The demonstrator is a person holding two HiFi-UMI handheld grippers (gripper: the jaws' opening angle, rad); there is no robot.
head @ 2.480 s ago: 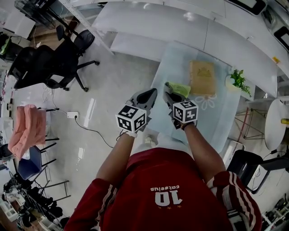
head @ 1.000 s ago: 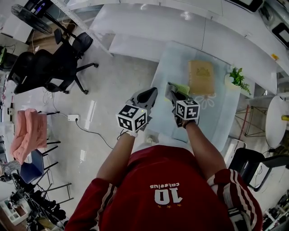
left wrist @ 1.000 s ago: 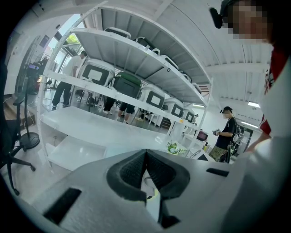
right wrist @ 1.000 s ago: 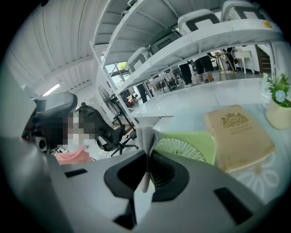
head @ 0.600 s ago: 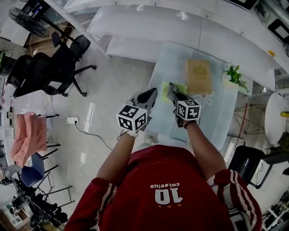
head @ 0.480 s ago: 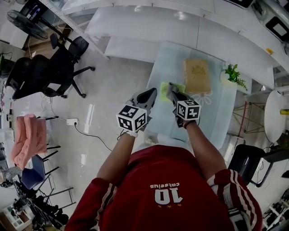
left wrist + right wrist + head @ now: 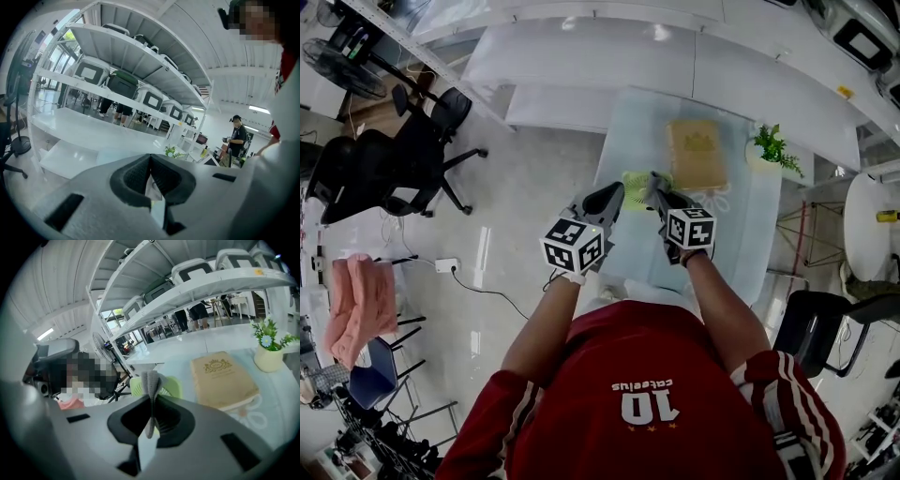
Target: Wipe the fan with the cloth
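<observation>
My right gripper [image 7: 151, 398] is shut on a fold of grey cloth [image 7: 151, 378] that sticks up out of its jaws. Just beyond the cloth lies a flat light-green thing [image 7: 172, 386] on the glass table, perhaps a small fan; I cannot tell for sure. In the head view it [image 7: 634, 180] shows between the tips of both grippers. The right gripper [image 7: 655, 185] hangs over the table's near left part. My left gripper [image 7: 616, 191] is beside it, over the table's left edge; its jaws [image 7: 150, 158] meet with nothing held.
On the glass table [image 7: 759, 246] lie a tan box [image 7: 695, 156] and a small potted plant [image 7: 767, 148]. White shelving [image 7: 581, 66] runs behind. Left on the floor stand black office chairs [image 7: 403, 159], a standing fan [image 7: 333, 58] and a pink cloth [image 7: 354, 305].
The table and its things have slid left and up in the head view. The green thing now sits at the gripper tips instead of to their right. Both grippers stay shut.
</observation>
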